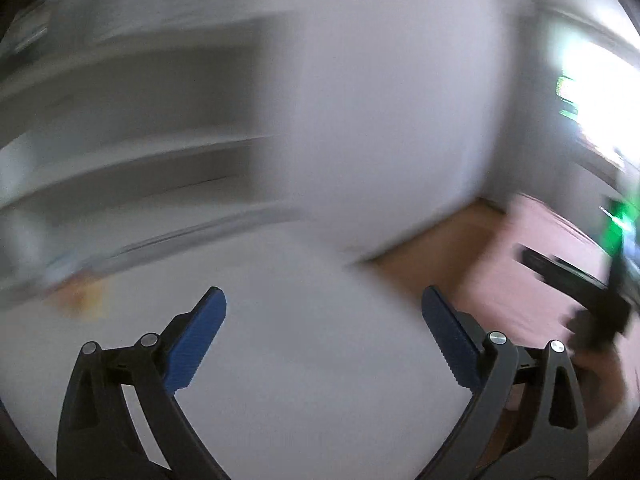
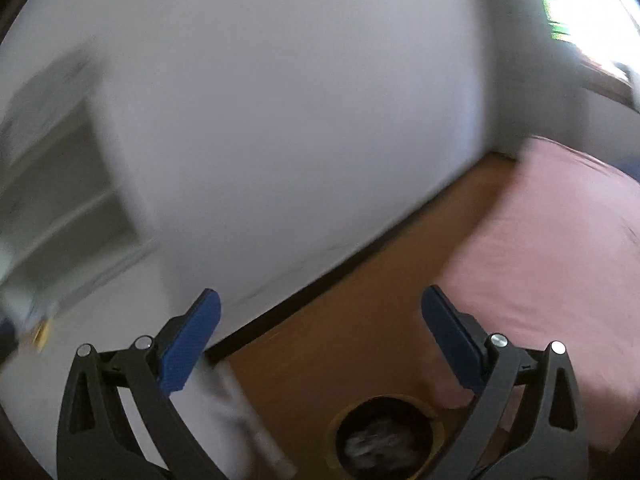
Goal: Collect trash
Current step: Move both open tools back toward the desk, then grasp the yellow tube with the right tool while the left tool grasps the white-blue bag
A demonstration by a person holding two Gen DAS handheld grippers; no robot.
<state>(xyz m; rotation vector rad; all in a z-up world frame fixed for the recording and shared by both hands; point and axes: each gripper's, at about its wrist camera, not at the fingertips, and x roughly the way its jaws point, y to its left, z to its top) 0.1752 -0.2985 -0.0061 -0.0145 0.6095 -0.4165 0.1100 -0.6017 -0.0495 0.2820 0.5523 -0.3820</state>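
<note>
My left gripper [image 1: 324, 290] is open, with nothing between its blue pads [image 1: 196, 344]. It hangs over a blurred white tabletop [image 1: 304, 380]. My right gripper [image 2: 320, 292] is also open and empty, pointing down over the wooden floor [image 2: 360, 320]. Below it, at the bottom edge of the right wrist view, stands a round bin with a yellow rim [image 2: 438, 428]. Crumpled grey-white trash [image 2: 372, 446] lies inside the bin. A small orange-yellow item [image 1: 80, 300] is smeared by blur at the tabletop's left side.
A pink-covered bed [image 2: 552, 260] fills the right side. A white wall [image 2: 280, 120] faces both views, with shelves [image 2: 60, 200] to the left and a bright window [image 2: 592, 20] at the upper right. A dark blurred object with a green light [image 1: 580, 292] sits at the right.
</note>
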